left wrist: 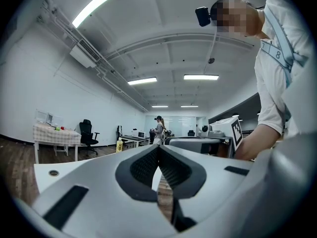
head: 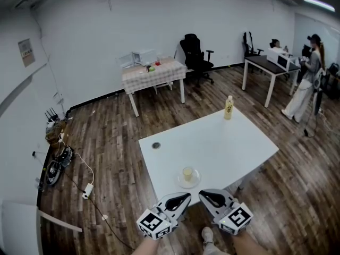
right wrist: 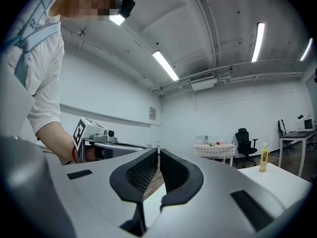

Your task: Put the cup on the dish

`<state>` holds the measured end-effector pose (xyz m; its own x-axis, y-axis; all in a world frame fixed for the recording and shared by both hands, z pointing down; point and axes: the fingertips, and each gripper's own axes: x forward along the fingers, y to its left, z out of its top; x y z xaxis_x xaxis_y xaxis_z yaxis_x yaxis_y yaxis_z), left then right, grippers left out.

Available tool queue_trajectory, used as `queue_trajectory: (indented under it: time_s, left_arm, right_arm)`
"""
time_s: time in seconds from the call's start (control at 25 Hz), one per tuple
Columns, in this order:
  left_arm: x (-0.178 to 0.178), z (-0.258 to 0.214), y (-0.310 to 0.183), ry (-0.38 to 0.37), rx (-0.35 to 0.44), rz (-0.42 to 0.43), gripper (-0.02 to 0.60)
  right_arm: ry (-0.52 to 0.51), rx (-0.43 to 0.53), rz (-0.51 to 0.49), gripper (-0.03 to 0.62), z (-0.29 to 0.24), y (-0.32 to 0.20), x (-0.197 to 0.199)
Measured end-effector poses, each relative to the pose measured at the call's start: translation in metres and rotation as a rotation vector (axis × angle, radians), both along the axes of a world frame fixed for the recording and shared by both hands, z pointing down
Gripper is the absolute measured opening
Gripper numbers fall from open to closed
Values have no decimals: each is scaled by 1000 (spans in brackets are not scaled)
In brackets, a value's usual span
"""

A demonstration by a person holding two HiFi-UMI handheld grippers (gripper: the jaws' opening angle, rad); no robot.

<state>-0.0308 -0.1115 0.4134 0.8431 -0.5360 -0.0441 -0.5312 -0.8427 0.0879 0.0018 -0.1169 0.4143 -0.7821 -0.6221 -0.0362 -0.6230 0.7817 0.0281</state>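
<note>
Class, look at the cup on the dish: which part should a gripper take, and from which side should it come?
Probably the cup's side wall, above the dish's rim, coming level from the table's near edge: it stands upright close to that edge. No handle can be made out.

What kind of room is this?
Probably an office or workroom: there's a black swivel chair, a big white table and a long ceiling strip light.

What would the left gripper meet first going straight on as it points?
Probably nothing near: the left gripper points level over the table, past the right gripper, towards a distant person.
</note>
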Motion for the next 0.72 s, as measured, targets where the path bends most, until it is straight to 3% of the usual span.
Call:
queue_trajectory:
  time_s: [0.72]
  left_arm:
    - [-10,-36,81,14,51,40,2]
  right_arm:
    - [-22,72,-28,38,-41,84,-17]
